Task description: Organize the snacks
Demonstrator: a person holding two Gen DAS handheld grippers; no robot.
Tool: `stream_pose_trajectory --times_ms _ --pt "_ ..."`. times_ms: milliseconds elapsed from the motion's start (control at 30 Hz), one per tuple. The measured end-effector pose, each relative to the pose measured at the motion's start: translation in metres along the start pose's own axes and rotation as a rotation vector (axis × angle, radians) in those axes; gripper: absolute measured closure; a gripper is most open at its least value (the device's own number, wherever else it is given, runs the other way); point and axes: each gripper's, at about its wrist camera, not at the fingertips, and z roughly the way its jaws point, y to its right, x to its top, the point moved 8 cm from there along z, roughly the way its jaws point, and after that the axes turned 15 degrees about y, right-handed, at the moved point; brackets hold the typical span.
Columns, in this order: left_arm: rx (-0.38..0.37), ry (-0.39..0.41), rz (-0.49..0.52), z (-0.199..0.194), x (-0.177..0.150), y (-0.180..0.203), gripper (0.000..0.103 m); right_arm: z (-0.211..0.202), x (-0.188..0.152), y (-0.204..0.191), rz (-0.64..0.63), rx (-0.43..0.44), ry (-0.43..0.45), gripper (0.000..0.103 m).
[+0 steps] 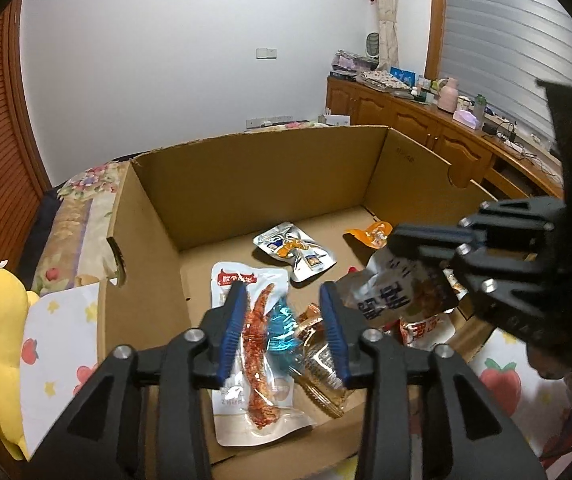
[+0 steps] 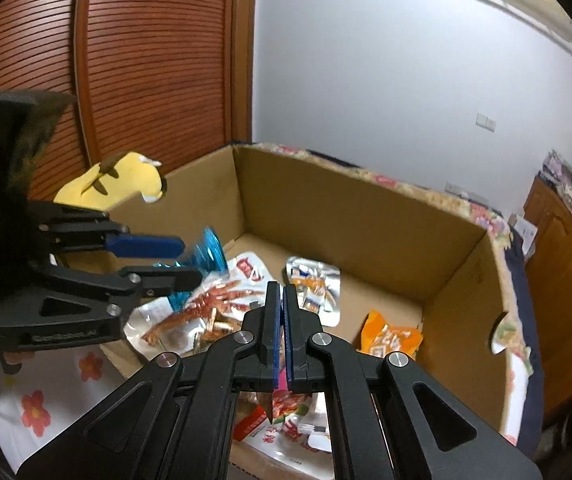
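Snacks are going into the cardboard box [image 1: 266, 184], and most of them already lie flat on its floor. Reading from the left: a long chili-strip packet [image 1: 262, 400] lies with its long axis running from the near edge toward the back wall. Just beside it on the right lies a small blue-wrapped snack [image 1: 282, 330].

My left gripper [image 1: 284, 287] hangs over those two, tilted down into the box from the near side. Its jaws are about half open. The blue-wrapped snack sits in the gap between the pads, and as far as I can tell neither pad presses on it (the right wrist view blurs it, so I won't swear to that). I read this hand as empty.

Farther right and deeper in lie a silver packet [image 1: 293, 252] and an orange packet [image 1: 369, 234], both well clear of the left jaws.

Then the part that matters. My right gripper [image 2: 282, 286] comes in from the right side of the box with its jaws clamped on the top edge of a silver pouch [image 1: 397, 292]. The pouch hangs below the fingers with its long axis pointing down and a little toward the left gripper. It is over the near right part of the floor, above a red-and-white packet [image 1: 425, 330], and it is not resting on anything that I can see.

So the right hand is the one with work to do. The drop spot lies straight under its claw, and I judge a short descent and a release would do it. The wrist is pitched downward, which suits that.
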Motion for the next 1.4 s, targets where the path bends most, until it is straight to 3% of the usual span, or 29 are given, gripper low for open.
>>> stream_pose_trajectory --times_ms 167,367,400,433,467,567,633,767,867,1000,1100,1233,1400 --pt "0.014 0.009 -0.001 -0.002 0.000 -0.001 0.060 0.003 -0.008 0.004 0.022 -0.005 -0.018 0.103" --pt "0.031 0.020 0.000 -0.006 0.001 -0.001 0.055 0.002 -0.013 0.011 0.056 -0.007 -0.022 0.095" --pt "0.024 0.023 0.001 -0.007 0.002 0.000 0.052 0.000 -0.012 0.012 0.056 -0.011 -0.013 0.083" --pt "0.027 0.022 0.010 -0.007 0.002 0.001 0.050 -0.002 -0.011 0.014 0.061 -0.013 -0.006 0.064" --pt "0.038 0.023 0.022 -0.007 0.002 0.002 0.049 -0.005 -0.010 0.016 0.074 -0.011 0.003 0.057" --pt "0.055 0.038 0.039 -0.008 0.002 0.003 0.039 -0.013 -0.005 0.020 0.099 -0.011 0.030 0.054" --pt "0.056 0.051 0.027 -0.010 0.004 0.003 0.026 -0.018 -0.003 0.021 0.102 -0.012 0.040 0.054" --pt "0.061 0.067 0.026 -0.013 0.006 0.007 0.024 -0.025 -0.003 0.024 0.115 -0.040 0.052 0.054" --pt "0.089 0.086 0.044 -0.017 0.008 0.009 0.016 -0.031 -0.005 0.027 0.124 -0.059 0.059 0.050" --pt "0.126 0.126 0.056 -0.025 0.012 0.011 0.009 -0.042 -0.003 0.033 0.127 -0.106 0.082 0.036" --pt "0.144 0.148 0.047 -0.032 0.012 0.010 0.000 -0.049 -0.002 0.037 0.128 -0.137 0.097 0.018" --pt "0.183 0.146 0.045 -0.036 0.011 0.008 0.000 -0.059 -0.003 0.044 0.144 -0.174 0.121 0.001" --pt "0.231 0.161 0.035 -0.044 0.007 0.006 0.000 -0.065 -0.007 0.049 0.173 -0.210 0.123 0.000"
